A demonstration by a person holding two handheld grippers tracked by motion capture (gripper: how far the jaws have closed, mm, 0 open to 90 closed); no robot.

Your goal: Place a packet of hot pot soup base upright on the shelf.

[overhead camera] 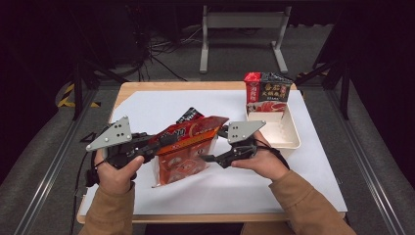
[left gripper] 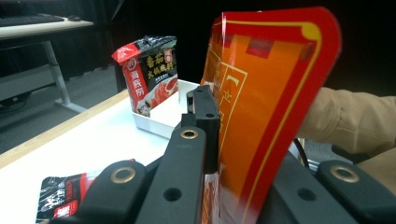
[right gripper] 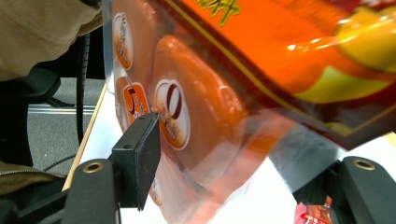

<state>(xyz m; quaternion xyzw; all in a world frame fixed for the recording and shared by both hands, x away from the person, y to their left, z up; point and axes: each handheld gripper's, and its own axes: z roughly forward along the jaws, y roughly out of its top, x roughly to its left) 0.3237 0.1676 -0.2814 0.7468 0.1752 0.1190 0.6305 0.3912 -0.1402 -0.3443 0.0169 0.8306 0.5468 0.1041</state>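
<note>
A large orange-red food pouch (overhead camera: 186, 147) hangs tilted above the white sheet at the table's middle. My left gripper (overhead camera: 156, 147) is shut on its upper left edge; in the left gripper view the pouch (left gripper: 271, 93) stands upright against the left jaw of this gripper (left gripper: 219, 116). My right gripper (overhead camera: 208, 157) reaches in from the right at the pouch's lower part. In the right gripper view the pouch (right gripper: 224, 93) passes between the wide-apart jaws of that gripper (right gripper: 243, 168). One pad (right gripper: 140, 154) sits close to its clear printed side, and the jaws stand open.
A white tray (overhead camera: 288, 139) sits at the right of the sheet, with a red-and-black pouch (overhead camera: 266, 93) upright at its far end. Another dark pouch (overhead camera: 188, 115) lies flat behind the held one. The sheet's front half is bare.
</note>
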